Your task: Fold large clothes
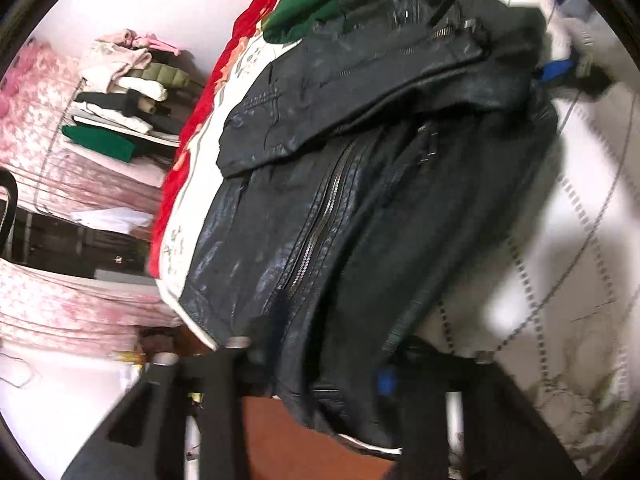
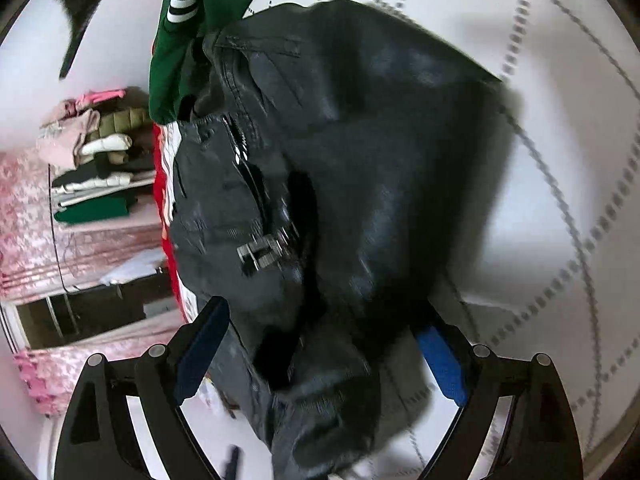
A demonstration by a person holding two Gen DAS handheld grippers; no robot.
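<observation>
Your black leather jacket (image 1: 360,184) lies bunched on the white quilted bed (image 1: 560,264), its zipper (image 1: 316,224) running down the middle. Beside the jacket's far end sits a green garment (image 2: 188,40); past it, a stack of folded clothes (image 2: 96,160). Your right gripper (image 2: 320,356) has its fingers spread wide around the jacket's near edge. Your left gripper (image 1: 320,376) reaches the jacket's near hem; I cannot tell whether its fingers grip.

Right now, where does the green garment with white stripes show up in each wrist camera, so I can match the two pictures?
Left wrist: green garment at top centre, above the black leather jacket.
Right wrist: green garment at top left, beside the jacket's upper left edge.
Shared landmark: the stack of folded clothes at the left.
</observation>
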